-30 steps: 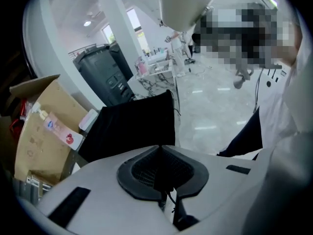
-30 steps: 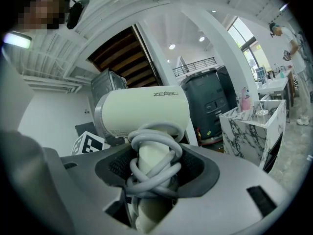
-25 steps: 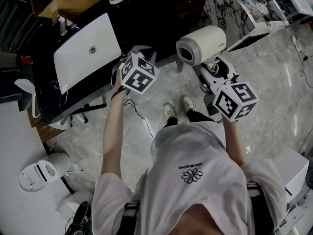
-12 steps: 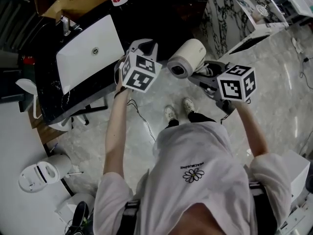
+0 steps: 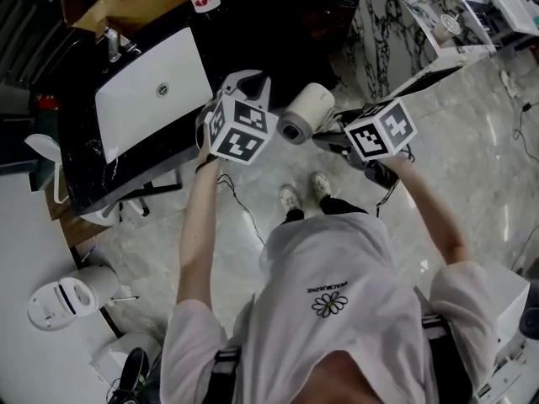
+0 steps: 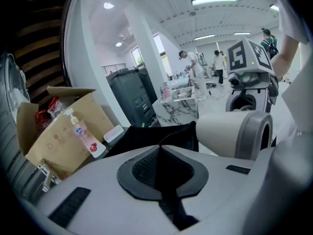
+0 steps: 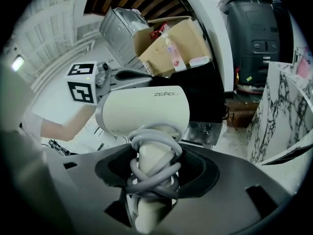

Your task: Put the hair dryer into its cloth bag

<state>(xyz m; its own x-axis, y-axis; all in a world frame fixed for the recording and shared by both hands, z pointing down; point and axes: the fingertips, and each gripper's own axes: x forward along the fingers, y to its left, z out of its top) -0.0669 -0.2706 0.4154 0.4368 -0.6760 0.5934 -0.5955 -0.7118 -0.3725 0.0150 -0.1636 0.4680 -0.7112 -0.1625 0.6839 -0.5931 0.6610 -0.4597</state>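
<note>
Head view: hair dryer (image 5: 305, 113) has dropped from its raised position and tipped over, nozzle now toward the left gripper (image 5: 253, 87); judged lined up for insertion. Left jaws clenched on the black cloth bag (image 6: 146, 137), just beside the dryer. Right gripper (image 7: 154, 180) jaws wide, grasping the cord-wrapped handle (image 7: 152, 160).

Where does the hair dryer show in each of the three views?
Head view: hair dryer at upper centre.
Left gripper view: right of middle.
Right gripper view: centre, cord-wrapped handle lowest.
Shared landmark: cardboard box, at top left, lower left and top centre respectively.
</note>
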